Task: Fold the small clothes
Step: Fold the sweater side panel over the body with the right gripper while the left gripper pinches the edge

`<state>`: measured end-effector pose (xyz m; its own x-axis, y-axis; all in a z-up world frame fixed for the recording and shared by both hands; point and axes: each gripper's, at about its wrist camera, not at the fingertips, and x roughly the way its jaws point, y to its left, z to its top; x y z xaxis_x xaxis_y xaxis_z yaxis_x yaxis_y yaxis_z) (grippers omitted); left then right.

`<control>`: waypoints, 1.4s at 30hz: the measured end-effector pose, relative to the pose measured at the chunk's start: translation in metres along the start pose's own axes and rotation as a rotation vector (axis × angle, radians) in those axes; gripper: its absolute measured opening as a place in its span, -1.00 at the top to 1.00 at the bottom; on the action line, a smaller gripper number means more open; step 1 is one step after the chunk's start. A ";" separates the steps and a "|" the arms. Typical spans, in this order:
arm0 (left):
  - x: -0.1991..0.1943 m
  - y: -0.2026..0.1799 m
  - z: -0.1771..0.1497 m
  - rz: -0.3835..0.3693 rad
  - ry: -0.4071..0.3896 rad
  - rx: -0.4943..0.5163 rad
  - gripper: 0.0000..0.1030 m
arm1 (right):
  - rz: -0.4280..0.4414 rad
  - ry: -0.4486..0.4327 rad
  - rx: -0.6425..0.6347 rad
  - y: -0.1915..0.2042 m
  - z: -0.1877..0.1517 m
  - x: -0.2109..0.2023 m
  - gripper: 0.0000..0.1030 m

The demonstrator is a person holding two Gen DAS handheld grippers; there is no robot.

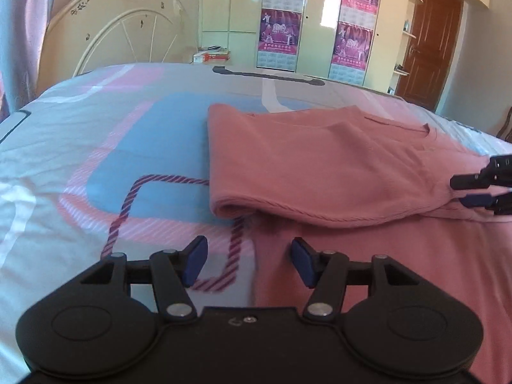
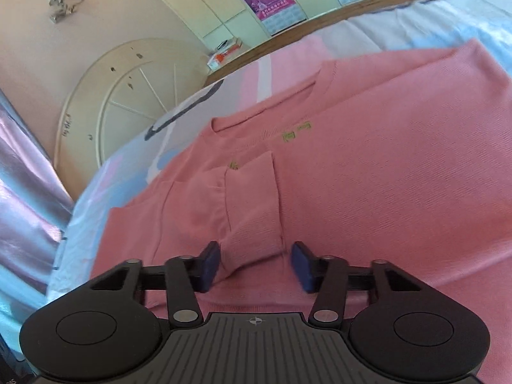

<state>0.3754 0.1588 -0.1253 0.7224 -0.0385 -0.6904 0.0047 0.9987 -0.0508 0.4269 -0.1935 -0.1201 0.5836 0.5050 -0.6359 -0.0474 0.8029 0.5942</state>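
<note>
A pink long-sleeved sweater (image 1: 336,166) lies flat on the bed, its left side and sleeve folded over the body. My left gripper (image 1: 249,262) is open and empty, just above the sweater's lower left edge. My right gripper (image 2: 256,265) is open, with the ribbed sleeve cuff (image 2: 252,220) lying between its fingers, touching or very near the left pad (image 2: 209,265). The right gripper also shows at the right edge of the left wrist view (image 1: 476,188). The sweater's collar (image 2: 272,102) and small green lettering (image 2: 296,131) face up.
The bed has a patterned sheet (image 1: 96,160) in blue, pink and white. A cream headboard (image 1: 112,35) stands behind it. Wardrobes with purple posters (image 1: 281,19) and a brown door (image 1: 428,38) line the far wall. Boxes (image 1: 211,56) sit beyond the bed.
</note>
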 end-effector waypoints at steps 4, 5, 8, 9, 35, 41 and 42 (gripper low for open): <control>0.011 0.004 0.001 -0.010 -0.006 0.020 -0.08 | -0.053 0.003 -0.062 0.012 0.005 0.009 0.85; 0.015 0.003 0.001 -0.002 -0.009 0.037 -0.10 | -0.055 0.013 -0.074 0.014 0.006 0.010 0.85; 0.018 0.006 0.004 -0.009 0.001 0.025 -0.09 | -0.052 -0.027 -0.170 0.031 0.011 -0.002 0.87; 0.020 0.008 0.002 -0.013 0.002 0.024 -0.07 | -0.043 -0.067 -0.204 0.039 0.013 -0.015 0.87; 0.021 0.014 0.011 -0.050 0.029 0.027 0.78 | -0.241 -0.176 -0.181 -0.026 -0.004 -0.052 0.87; 0.023 0.014 0.010 -0.051 0.035 0.028 0.78 | -0.264 -0.149 -0.178 -0.030 -0.015 -0.050 0.88; 0.023 0.015 0.010 -0.057 0.043 0.035 0.75 | -0.281 -0.133 -0.171 -0.033 -0.017 -0.046 0.87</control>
<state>0.3994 0.1732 -0.1346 0.6903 -0.0955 -0.7172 0.0693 0.9954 -0.0658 0.3880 -0.2383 -0.1190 0.6928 0.2205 -0.6866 0.0012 0.9518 0.3069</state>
